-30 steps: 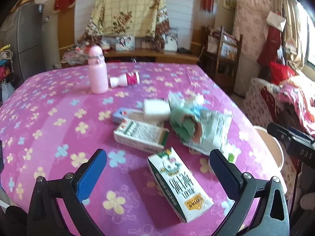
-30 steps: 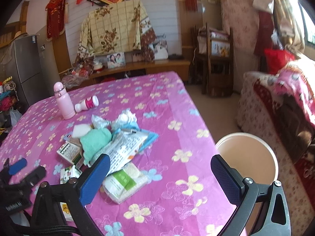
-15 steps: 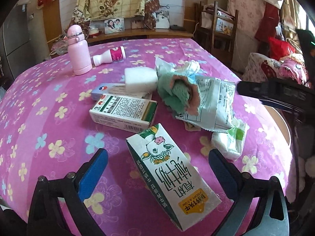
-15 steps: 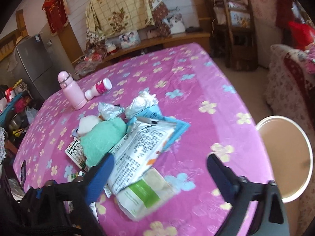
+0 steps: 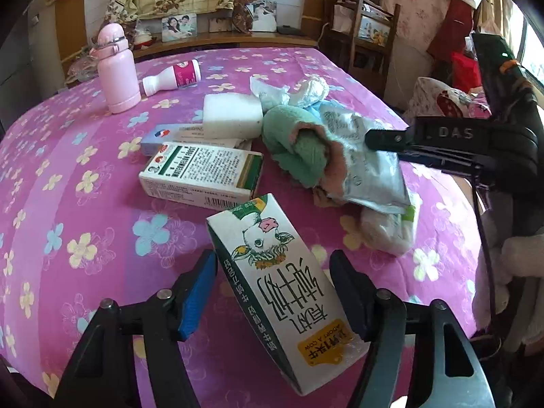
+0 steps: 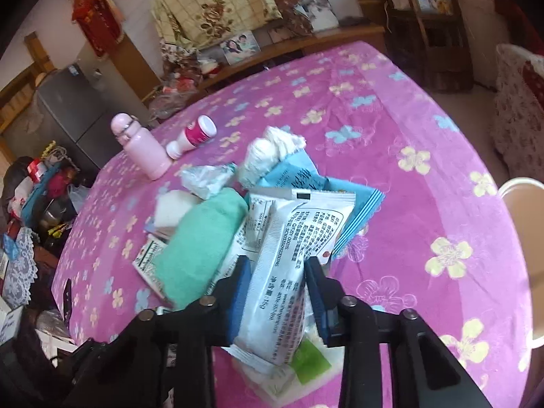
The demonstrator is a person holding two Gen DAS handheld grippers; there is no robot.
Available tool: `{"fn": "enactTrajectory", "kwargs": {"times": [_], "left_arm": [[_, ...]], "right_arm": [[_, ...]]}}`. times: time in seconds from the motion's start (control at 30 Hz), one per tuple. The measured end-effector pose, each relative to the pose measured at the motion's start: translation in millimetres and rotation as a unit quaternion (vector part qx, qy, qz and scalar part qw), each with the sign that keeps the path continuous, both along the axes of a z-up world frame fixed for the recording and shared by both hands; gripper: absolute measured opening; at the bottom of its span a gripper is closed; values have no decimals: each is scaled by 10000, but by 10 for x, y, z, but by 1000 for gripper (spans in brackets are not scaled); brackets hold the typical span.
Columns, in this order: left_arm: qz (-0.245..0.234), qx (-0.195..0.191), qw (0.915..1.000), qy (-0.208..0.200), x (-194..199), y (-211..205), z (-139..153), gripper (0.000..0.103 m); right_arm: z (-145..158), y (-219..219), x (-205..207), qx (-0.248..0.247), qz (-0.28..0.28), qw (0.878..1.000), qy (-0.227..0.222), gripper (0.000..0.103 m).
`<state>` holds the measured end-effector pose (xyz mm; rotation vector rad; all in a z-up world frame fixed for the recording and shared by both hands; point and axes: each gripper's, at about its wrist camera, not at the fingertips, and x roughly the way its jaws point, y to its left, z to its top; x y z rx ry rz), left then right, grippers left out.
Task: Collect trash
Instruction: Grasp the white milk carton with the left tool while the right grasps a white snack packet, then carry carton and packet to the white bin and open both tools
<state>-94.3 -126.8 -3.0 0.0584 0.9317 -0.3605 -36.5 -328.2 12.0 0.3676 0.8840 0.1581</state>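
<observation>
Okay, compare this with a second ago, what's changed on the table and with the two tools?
Both tools came down and are closing: the left tool around the milk carton, the right tool around the white snack wrapper. Neither item has left the table. The pink bottle, medicine boxes and green cloth stayed put.

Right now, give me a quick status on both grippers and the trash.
Left gripper closing, milk carton between its fingers. Right gripper closing on white snack wrapper. Green cloth crowds the wrapper. Bin at the table edge.
</observation>
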Motion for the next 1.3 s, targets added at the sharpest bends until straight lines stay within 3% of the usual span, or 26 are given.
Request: {"fn": "enactTrajectory", "kwargs": {"times": [0.13,0.33,0.67,0.93,1.3], "left_arm": [[-33,-186,9997,131,-38,91,81,62],[-193,-210,9996,-76,-137,-3,310,61],[-948,-322,9948,-197,-207,-745,582,61],[-1421,-293,9891,-256,-114,-1563,678,61],[-1647,-414,9853,-177,104,-2433,647,61]], "right_arm": [[167,-124,-209,-30,-82,9996,-257,31],[398,-395,-510,-157,-365,9976,-567,31],[558,-1080,-915,-536,-1034,9908,-691,31],[446,-1696,-1101,-917,-1589,9818,-494,31],[86,-2500,-1241,-1200,-2275,9663,-81,31]]}}
